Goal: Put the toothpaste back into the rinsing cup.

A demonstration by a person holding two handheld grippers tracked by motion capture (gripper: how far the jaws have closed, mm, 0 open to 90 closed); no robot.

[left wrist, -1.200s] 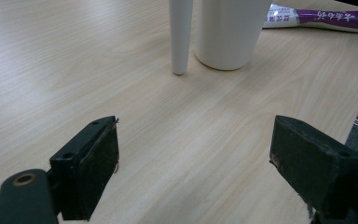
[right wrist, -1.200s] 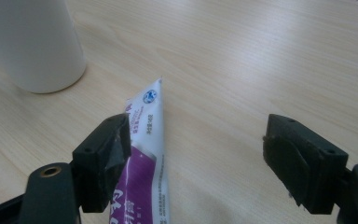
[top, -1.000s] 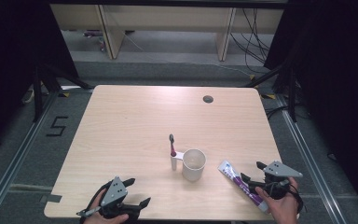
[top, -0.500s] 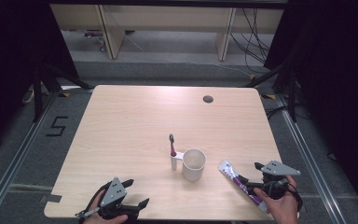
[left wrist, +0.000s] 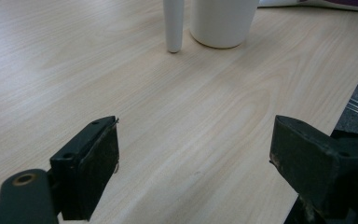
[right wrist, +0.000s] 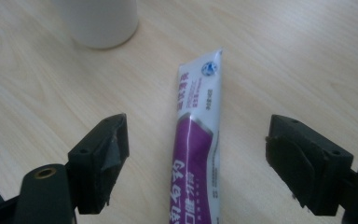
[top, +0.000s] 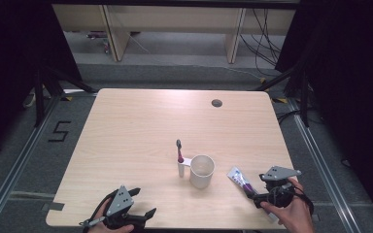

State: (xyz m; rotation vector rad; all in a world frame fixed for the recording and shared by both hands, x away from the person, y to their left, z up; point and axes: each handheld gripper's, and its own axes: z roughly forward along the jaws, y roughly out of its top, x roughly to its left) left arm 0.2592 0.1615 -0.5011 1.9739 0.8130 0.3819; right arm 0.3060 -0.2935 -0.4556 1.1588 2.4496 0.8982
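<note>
The right gripper (right wrist: 193, 140) was released, its jaws spread wide on either side of the white-and-purple plastic toothpaste tube (right wrist: 196, 144), which passed between them untouched. The tube lay flat on the light wooden bench (top: 141, 131) near the front right corner, its crimped white end pointing toward the white round cup (top: 202, 171). A white-handled toothbrush (top: 180, 160) stood upright just beside the cup, on the side away from the tube. The left gripper (left wrist: 193, 158) was released, jaws wide apart, at the front edge near the left corner.

Jaws wide apart, cup (left wrist: 221, 21) ahead.
</note>
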